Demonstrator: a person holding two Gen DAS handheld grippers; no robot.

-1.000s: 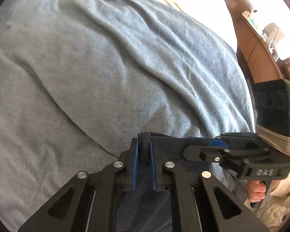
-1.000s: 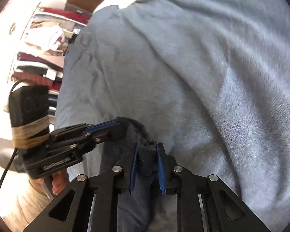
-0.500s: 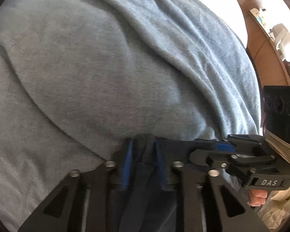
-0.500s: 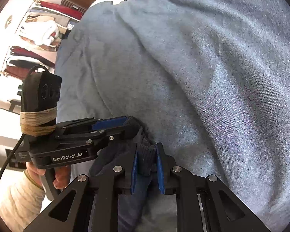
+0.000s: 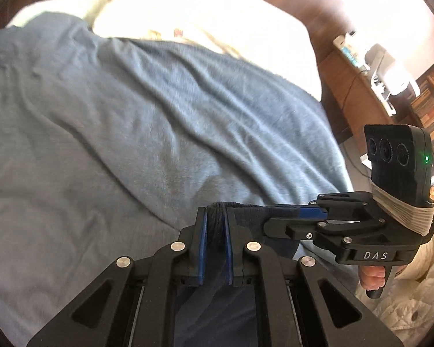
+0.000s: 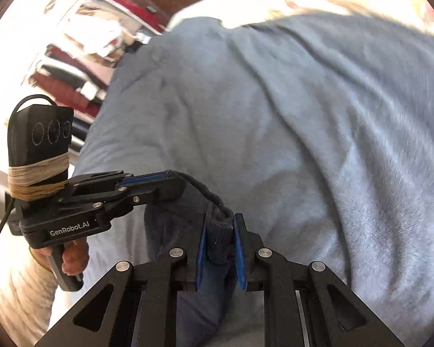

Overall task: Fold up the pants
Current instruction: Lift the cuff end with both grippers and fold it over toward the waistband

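Note:
Dark navy pants (image 5: pixel 251 217) hang by their waistband between my two grippers, above a blue-grey blanket (image 5: pixel 159 121). My left gripper (image 5: pixel 215 215) grips a bunched part of the waistband; its jaws are closing, with the cloth pressed between the blue pads. Just to its right, my right gripper (image 5: pixel 272 217) reaches in sideways and clamps the same band. In the right wrist view the right gripper (image 6: pixel 220 221) is shut on the ribbed waistband (image 6: pixel 218 240), and the left gripper (image 6: pixel 179 185) holds the band to its upper left. The pant legs (image 6: pixel 199 303) drop out of sight below.
The blanket (image 6: pixel 303 144) covers the bed. White pillows (image 5: pixel 202 14) lie at the far end against a wooden headboard. A wooden side table with devices (image 5: pixel 384 69) stands at the right. Shelves of folded things (image 6: pixel 81 57) stand at the left. A white quilt (image 5: pixel 405 312) lies lower right.
Both grippers have risen with the waistband held between them. The blanket looks farther off, and the pillows and headboard have come into the left wrist view.

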